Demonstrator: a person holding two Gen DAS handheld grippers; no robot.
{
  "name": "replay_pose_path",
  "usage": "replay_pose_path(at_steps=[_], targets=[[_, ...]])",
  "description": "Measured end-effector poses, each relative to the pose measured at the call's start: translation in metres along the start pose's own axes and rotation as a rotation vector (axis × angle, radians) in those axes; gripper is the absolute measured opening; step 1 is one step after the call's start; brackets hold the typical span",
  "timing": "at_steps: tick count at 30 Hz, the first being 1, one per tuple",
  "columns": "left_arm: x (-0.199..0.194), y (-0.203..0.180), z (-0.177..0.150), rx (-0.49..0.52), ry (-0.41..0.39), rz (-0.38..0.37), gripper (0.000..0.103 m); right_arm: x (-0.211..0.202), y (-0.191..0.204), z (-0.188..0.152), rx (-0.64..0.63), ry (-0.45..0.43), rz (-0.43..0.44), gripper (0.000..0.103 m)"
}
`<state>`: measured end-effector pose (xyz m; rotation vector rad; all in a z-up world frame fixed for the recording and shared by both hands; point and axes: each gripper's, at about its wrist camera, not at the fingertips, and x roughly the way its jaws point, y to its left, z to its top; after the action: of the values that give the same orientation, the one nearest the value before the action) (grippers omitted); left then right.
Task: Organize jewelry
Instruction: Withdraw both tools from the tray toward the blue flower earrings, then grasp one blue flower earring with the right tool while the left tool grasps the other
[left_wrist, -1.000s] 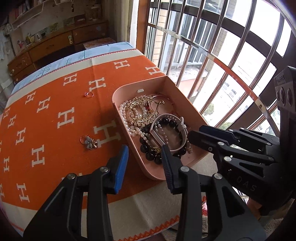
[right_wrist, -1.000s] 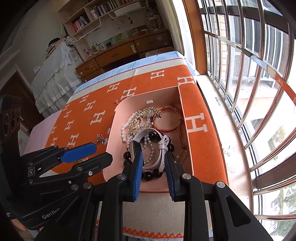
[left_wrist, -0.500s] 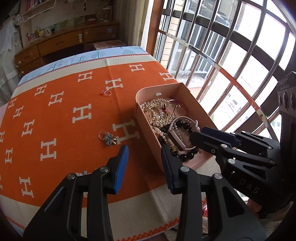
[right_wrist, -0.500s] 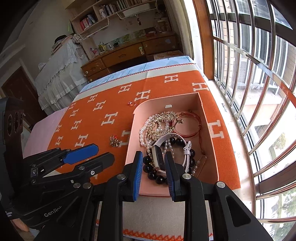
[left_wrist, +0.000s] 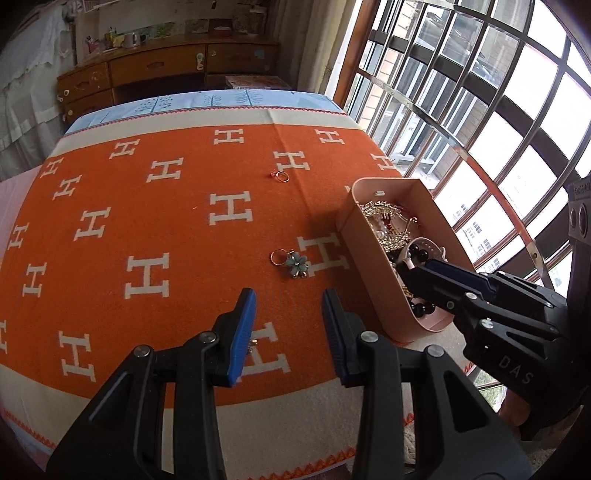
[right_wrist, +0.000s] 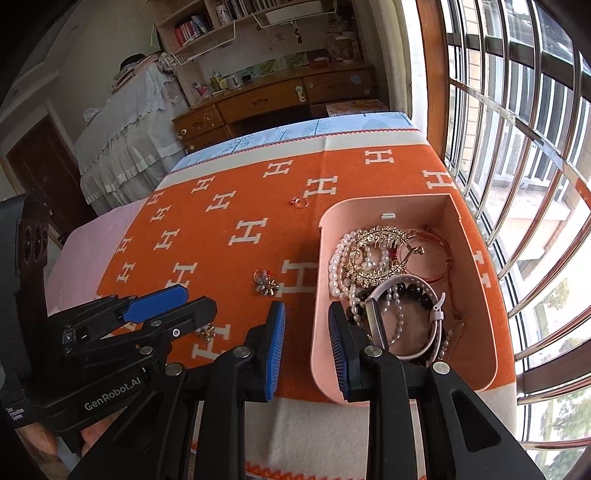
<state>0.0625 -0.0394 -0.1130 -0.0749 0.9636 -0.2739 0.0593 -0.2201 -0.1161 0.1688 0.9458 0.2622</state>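
Orange cloth (left_wrist: 184, 236) patterned with white H marks covers the table; a pink box (right_wrist: 476, 295) sits on it by the window bars (right_wrist: 517, 155), holding a pearl strand (right_wrist: 336, 266), a gold hairpiece (right_wrist: 373, 254), a red bangle (right_wrist: 436, 258), black beads (right_wrist: 413, 291) and a white watch strap (right_wrist: 437, 325) in one heap. Loose on the cloth left of the box lie a flower brooch (left_wrist: 296, 264) just beside the box's shadow, a thin ring (left_wrist: 282, 176) farther off, and a small gold stud (right_wrist: 207, 333) near the front edge, close under the left gripper's (left_wrist: 289, 325) blue pad (left_wrist: 242, 332). That gripper hangs over the cloth with jaws moderately apart, gripping nothing; the brooch lies just ahead of its tips. The right gripper (right_wrist: 306, 343) straddles the box's near left wall, one finger outside and one over the inside, jaws parted and gripping nothing.
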Motion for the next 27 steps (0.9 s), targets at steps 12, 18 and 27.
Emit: replay_pose_path(at_steps=[12, 18, 27], targets=[[-0.022, 0.073, 0.012, -0.048, -0.058, 0.108, 0.034, 0.032, 0.042, 0.013, -0.098, 0.043, -0.006, 0.036], [-0.012, 0.087, 0.010, -0.068, -0.013, 0.084, 0.034, 0.066, 0.066, 0.026, -0.204, 0.056, -0.025, 0.036], [0.005, 0.095, 0.002, -0.059, 0.050, 0.072, 0.034, 0.116, 0.073, 0.025, -0.276, 0.134, -0.071, 0.032]])
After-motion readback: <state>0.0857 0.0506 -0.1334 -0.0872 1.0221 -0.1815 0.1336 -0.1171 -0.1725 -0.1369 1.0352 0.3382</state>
